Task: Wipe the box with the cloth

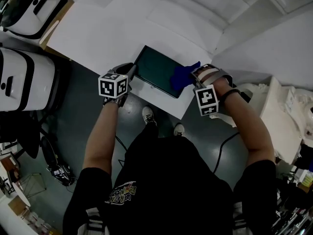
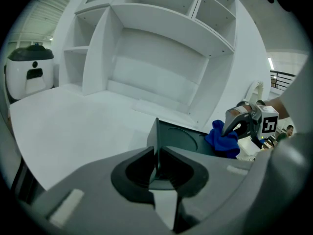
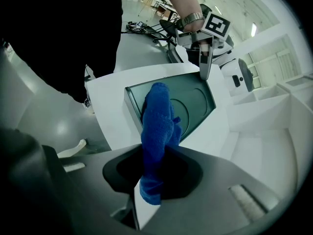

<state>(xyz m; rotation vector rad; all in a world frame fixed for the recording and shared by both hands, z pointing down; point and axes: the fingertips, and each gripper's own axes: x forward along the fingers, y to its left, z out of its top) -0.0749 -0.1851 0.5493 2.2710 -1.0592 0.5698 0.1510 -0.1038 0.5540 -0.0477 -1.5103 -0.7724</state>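
A flat dark green box [image 1: 155, 70] lies on the white table [image 1: 98, 38] near its front edge. My left gripper [image 1: 131, 72] is shut on the box's left corner; in the left gripper view its jaws [image 2: 156, 156] pinch the thin edge of the box [image 2: 182, 139]. My right gripper [image 1: 195, 74] is shut on a blue cloth [image 1: 182, 77], which rests on the right end of the box. In the right gripper view the cloth [image 3: 158, 124] hangs out of the jaws [image 3: 155, 166] over the box [image 3: 193, 101], with the left gripper [image 3: 204, 66] beyond. The cloth [image 2: 223, 138] also shows beside the right gripper [image 2: 243, 122].
White open shelving [image 2: 161, 48] stands behind the table. Two white machines [image 1: 24, 77] [image 1: 34, 6] stand left of it. White clutter [image 1: 286, 111] sits to the right. The person's shoes [image 1: 148, 115] and cables lie on the grey floor below the table's front edge.
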